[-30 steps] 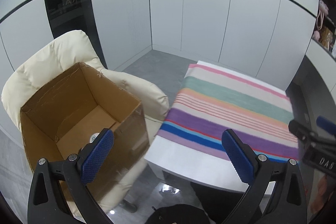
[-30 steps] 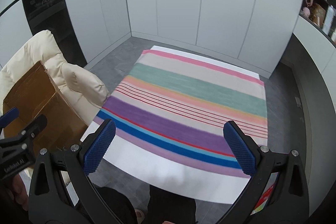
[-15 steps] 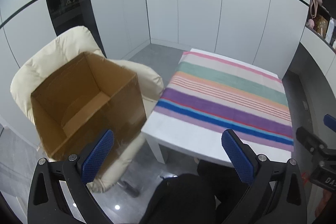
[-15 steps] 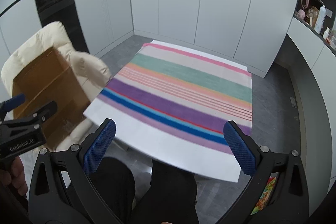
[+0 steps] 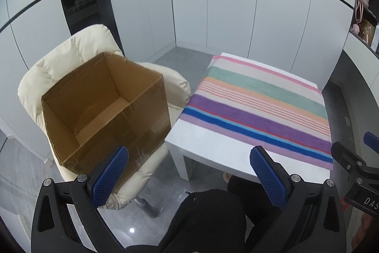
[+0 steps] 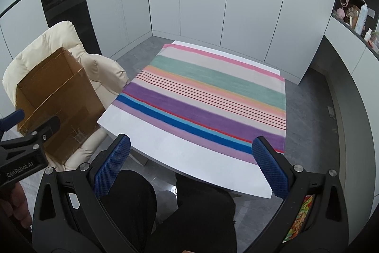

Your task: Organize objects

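Above our lap, we hold both grippers, left (image 5: 189,177) and right (image 6: 189,165), spread wide and empty; the box (image 5: 104,108) sits on the chair (image 5: 59,56) beside the table (image 6: 189,155).

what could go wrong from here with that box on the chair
The cardboard box sits tilted on the soft cream chair, its near corner over the seat's front edge, so a nudge might tip it off. Both the left gripper and right gripper are open and empty, and the striped cloth looks bare, so there may be nothing left within view to sort.
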Action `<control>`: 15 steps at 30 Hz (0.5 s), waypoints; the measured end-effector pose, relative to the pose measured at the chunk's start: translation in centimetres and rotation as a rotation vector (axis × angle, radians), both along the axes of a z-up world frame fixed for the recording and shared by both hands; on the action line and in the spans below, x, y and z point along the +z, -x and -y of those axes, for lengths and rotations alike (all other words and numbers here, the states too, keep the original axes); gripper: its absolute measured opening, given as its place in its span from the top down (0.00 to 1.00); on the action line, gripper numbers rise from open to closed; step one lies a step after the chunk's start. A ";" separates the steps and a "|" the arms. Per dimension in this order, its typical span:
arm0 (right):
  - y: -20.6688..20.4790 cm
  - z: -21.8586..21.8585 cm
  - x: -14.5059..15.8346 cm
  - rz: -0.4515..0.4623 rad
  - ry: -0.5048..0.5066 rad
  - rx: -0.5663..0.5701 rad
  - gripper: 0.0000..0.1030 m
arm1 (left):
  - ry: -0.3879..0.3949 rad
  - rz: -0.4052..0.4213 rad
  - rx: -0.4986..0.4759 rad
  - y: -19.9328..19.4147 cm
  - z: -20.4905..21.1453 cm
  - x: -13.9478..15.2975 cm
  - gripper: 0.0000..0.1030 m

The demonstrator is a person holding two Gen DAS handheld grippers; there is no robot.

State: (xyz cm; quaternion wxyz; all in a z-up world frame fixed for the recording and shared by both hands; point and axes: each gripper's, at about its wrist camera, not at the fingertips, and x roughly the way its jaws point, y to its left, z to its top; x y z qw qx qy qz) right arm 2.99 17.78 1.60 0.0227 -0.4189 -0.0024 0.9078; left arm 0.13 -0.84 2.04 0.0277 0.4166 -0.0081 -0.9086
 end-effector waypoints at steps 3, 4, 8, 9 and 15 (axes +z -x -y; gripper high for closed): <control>0.2 0.0 -0.2 0.010 0.009 0.001 0.00 | 0.004 -0.001 0.001 0.1 -0.2 -0.1 0.00; 0.3 0.0 -0.2 0.011 0.010 0.001 0.00 | 0.010 -0.005 -0.003 0.0 -0.4 -0.1 0.00; 0.5 -0.1 -0.3 0.017 0.009 0.003 0.00 | 0.018 -0.028 -0.006 -0.3 -0.8 0.1 0.00; 0.6 -0.1 -0.5 0.023 0.006 0.002 0.00 | 0.019 -0.028 -0.009 -0.3 -0.9 0.1 0.00; 0.9 -0.4 -0.7 0.033 0.025 -0.006 0.00 | 0.014 -0.008 -0.008 -0.1 -1.1 -0.3 0.00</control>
